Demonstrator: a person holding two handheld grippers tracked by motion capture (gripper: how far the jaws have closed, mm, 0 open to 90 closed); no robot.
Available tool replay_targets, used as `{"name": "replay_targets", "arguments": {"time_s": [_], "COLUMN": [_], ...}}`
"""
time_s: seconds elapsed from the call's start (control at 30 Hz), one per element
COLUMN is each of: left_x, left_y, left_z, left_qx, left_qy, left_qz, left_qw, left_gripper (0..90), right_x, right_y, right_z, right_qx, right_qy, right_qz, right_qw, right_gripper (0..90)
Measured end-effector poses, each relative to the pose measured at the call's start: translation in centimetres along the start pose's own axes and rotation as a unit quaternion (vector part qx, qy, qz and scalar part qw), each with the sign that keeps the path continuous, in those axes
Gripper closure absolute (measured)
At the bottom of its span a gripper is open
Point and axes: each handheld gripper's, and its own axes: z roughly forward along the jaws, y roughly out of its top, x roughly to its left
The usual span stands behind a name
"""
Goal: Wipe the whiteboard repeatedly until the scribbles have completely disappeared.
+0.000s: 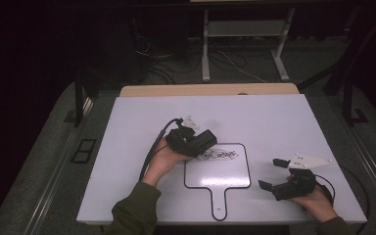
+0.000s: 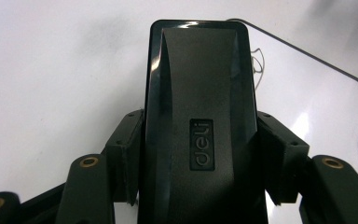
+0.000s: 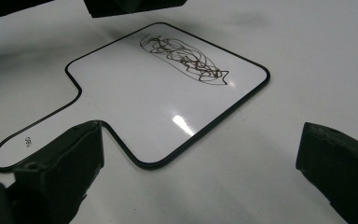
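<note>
Left gripper (image 1: 203,142): jaws clamped on a black eraser (image 2: 199,121), one jaw against each long side. In the left gripper view the eraser runs up between the jaws and well past them; raised lettering "deli" on its top face. In the high view the left hand (image 1: 164,159) holds this gripper over the upper left corner of the small whiteboard (image 1: 223,176), eraser end just at the left end of the scribble (image 1: 219,155). Whether the eraser touches the board surface: cannot tell. Cable (image 1: 152,152) trails from the gripper back along the forearm.

Right gripper (image 1: 273,174): jaws spread wide apart, nothing between them. Right hand (image 1: 316,198) holds it near the right front of the table (image 1: 274,117), to the right of the whiteboard and apart from it. White three-cornered plate (image 1: 309,161) on top of it. In the right gripper view the two jaws frame the board's lower edge without touching it.

Whiteboard: paddle shape, black rim, rounded corners, short handle (image 1: 219,203) pointing toward the person, with a small hole near its end. Lies flat near the middle front of the white table top. Dark tangled scribble (image 3: 184,58) along its far edge; rest of the face is blank, with a bright glare spot.

Beyond the table: a wooden edge (image 1: 210,89) at the far side, then dark floor with loose cables (image 1: 176,63) and the legs of a white stand (image 1: 245,46)
</note>
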Motion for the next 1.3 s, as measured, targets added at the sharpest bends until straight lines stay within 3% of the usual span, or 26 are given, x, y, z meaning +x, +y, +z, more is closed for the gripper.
{"name": "replay_targets", "arguments": {"time_s": [0.4,0.63,0.73,1.07,1.3], "left_x": [0.4,0.8,0.8,1.2,1.2], "left_y": [-0.3,-0.5,-0.6,-1.2,-1.3], "left_z": [2.1,2.6,2.7,3.3,3.4], "left_qx": [0.017,0.028,0.030,0.056,0.058], "left_qy": [0.021,0.031,0.030,0.045,0.048], "left_qz": [0.011,0.020,0.006,0.016,0.019], "left_qw": [0.9996,0.9989,0.9991,0.9973,0.9970], "left_gripper": [39.1,39.0,39.1,39.0,39.0], "right_x": [0.0,0.0,0.0,0.0,0.0], "right_y": [0.0,0.0,-0.1,-0.1,-0.1], "right_z": [0.1,0.1,0.1,0.1,0.1], "right_qx": [0.002,0.003,0.004,0.004,0.004], "right_qy": [0.002,0.002,0.002,0.002,0.002], "right_qz": [-0.003,-0.003,-0.003,-0.003,-0.002], "right_qw": [1.0000,1.0000,1.0000,1.0000,1.0000], "right_gripper": [0.0,0.0,0.0,0.0,0.0]}}
